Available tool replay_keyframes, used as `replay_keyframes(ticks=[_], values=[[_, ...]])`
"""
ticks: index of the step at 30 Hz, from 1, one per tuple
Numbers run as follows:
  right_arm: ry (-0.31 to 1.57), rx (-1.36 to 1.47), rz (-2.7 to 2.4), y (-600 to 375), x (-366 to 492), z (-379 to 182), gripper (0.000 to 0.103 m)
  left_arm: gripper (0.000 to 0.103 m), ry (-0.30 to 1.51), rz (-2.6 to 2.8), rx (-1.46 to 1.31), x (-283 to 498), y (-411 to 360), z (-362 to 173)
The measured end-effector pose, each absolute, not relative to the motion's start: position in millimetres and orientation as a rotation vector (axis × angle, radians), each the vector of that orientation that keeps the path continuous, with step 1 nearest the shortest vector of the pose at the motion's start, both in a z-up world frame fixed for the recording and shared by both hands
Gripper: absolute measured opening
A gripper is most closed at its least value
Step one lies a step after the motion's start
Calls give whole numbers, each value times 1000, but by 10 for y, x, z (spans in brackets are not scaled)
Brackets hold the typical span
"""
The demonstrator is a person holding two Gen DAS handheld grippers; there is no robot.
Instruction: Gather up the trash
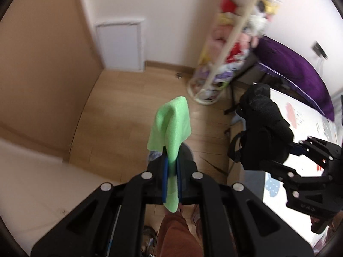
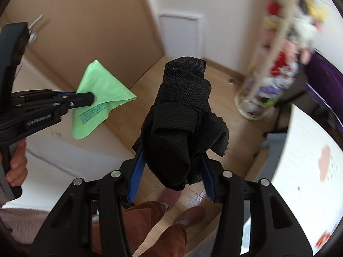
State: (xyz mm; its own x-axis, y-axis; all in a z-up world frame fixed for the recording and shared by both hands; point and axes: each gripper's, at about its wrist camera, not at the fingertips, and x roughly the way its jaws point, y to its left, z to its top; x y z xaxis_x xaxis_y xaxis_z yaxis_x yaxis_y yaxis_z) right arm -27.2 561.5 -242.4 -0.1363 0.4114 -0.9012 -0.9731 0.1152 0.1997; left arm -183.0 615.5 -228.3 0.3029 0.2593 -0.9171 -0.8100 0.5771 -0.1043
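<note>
My left gripper (image 1: 171, 167) is shut on a thin green plastic bag (image 1: 170, 128), which sticks up and hangs down between the blue pads. It also shows in the right wrist view (image 2: 100, 98), with the left gripper (image 2: 90, 100) at the left. My right gripper (image 2: 171, 160) is shut on a crumpled black fabric wad (image 2: 182, 124), held in the air above the wooden floor (image 2: 235, 141). In the left wrist view the black wad (image 1: 263, 128) and the right gripper (image 1: 293, 150) are at the right.
A tall mesh holder full of plush toys (image 1: 227, 49) stands by the far wall. A white table with cartoon prints (image 1: 304, 132) is at the right, a purple cloth (image 1: 300, 68) behind it. A wooden door (image 1: 42, 64) and white surface (image 1: 32, 182) are left. The person's legs (image 2: 154, 224) are below.
</note>
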Motion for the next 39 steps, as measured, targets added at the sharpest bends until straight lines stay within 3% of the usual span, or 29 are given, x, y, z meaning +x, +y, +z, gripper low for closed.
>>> replay_keyframes(ticks=[5, 27, 39], values=[[1096, -769, 1435, 5863, -578, -2617, 58, 7, 1013, 845, -715, -2123, 6208, -2360], [1082, -770, 1363, 5601, -259, -2466, 58, 7, 1028, 775, -698, -1785, 6089, -2510], [1123, -713, 1272, 5437, 28, -2628, 59, 10, 1141, 658, -673, -1304, 6171, -3306]])
